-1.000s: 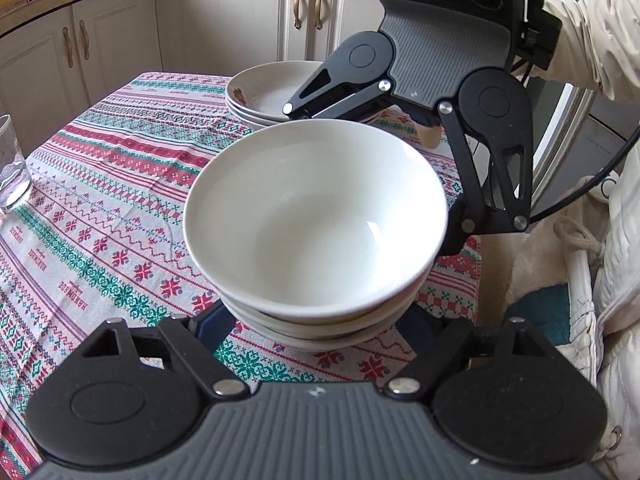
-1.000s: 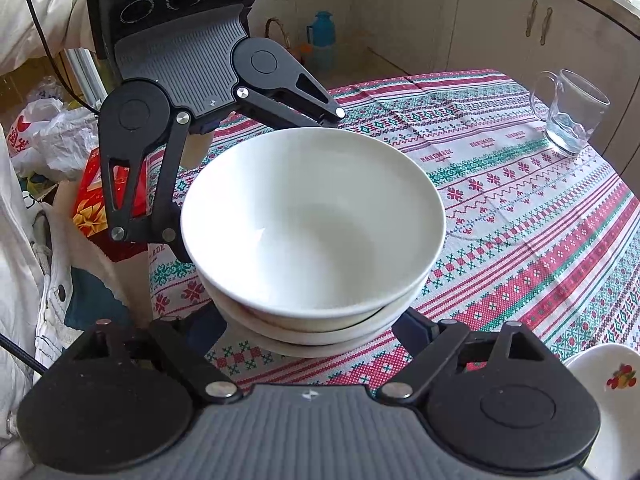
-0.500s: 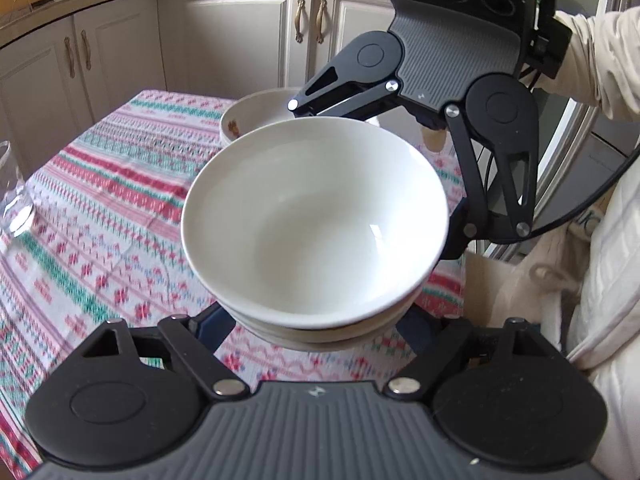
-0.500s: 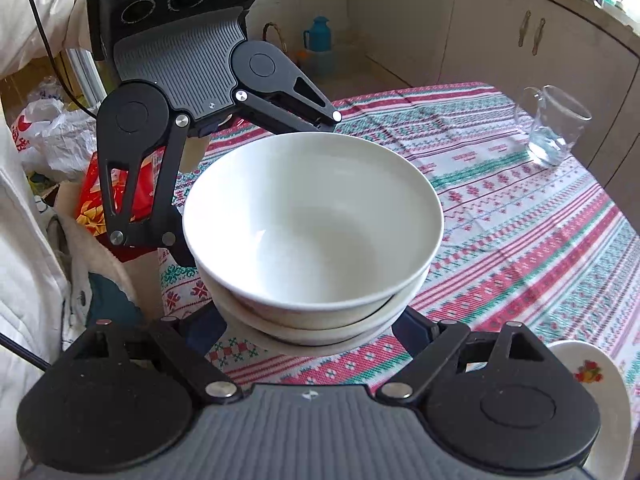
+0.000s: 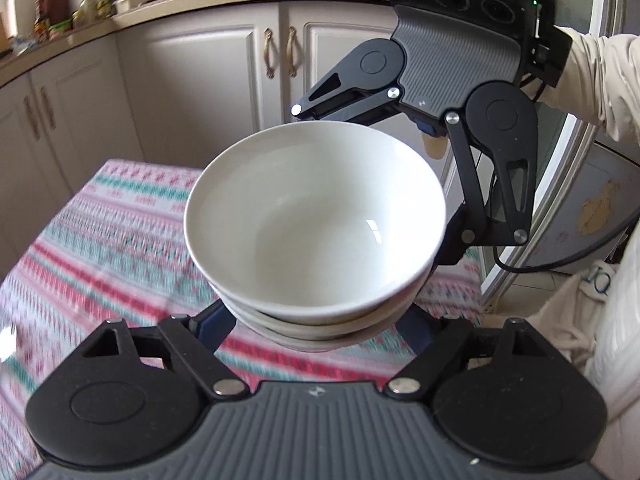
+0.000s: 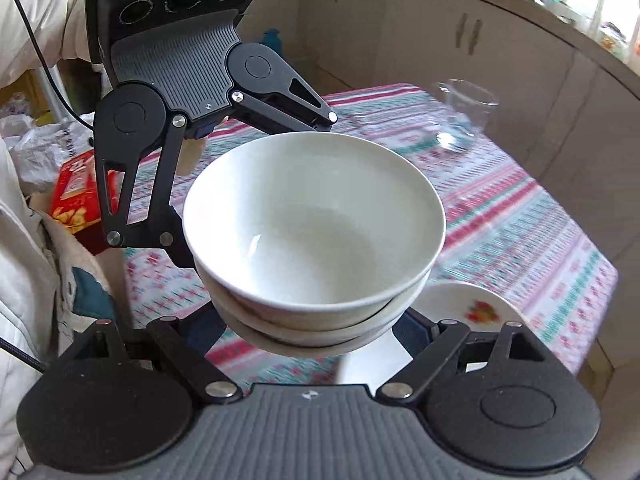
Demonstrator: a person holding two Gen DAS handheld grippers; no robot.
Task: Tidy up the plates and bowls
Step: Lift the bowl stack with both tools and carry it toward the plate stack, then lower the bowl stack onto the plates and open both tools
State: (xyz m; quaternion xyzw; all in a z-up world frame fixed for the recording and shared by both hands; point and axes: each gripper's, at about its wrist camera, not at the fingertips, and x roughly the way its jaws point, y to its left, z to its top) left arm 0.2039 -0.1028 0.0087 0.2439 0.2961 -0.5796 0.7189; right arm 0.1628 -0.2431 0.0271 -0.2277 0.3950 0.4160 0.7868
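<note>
A stack of three white bowls [image 5: 316, 232] hangs in the air above the patterned tablecloth [image 5: 100, 240]; it also shows in the right wrist view [image 6: 316, 232]. My left gripper [image 5: 316, 324] cradles the stack from the near side, its fingers spread wide under the lowest bowl. My right gripper [image 6: 308, 332] holds the opposite side the same way and appears in the left wrist view [image 5: 400, 168] behind the stack. The fingertips are hidden under the bowls.
A small white plate with a red motif [image 6: 472, 308] lies on the table below the stack. A glass mug [image 6: 464, 120] stands further back. White kitchen cabinets [image 5: 240, 72] stand behind the table. A red box [image 6: 76, 196] and bags lie beside it.
Both grippers have lifted the bowl stack higher off the table and carried it sideways. The other stack of bowls has dropped out of the left view.
</note>
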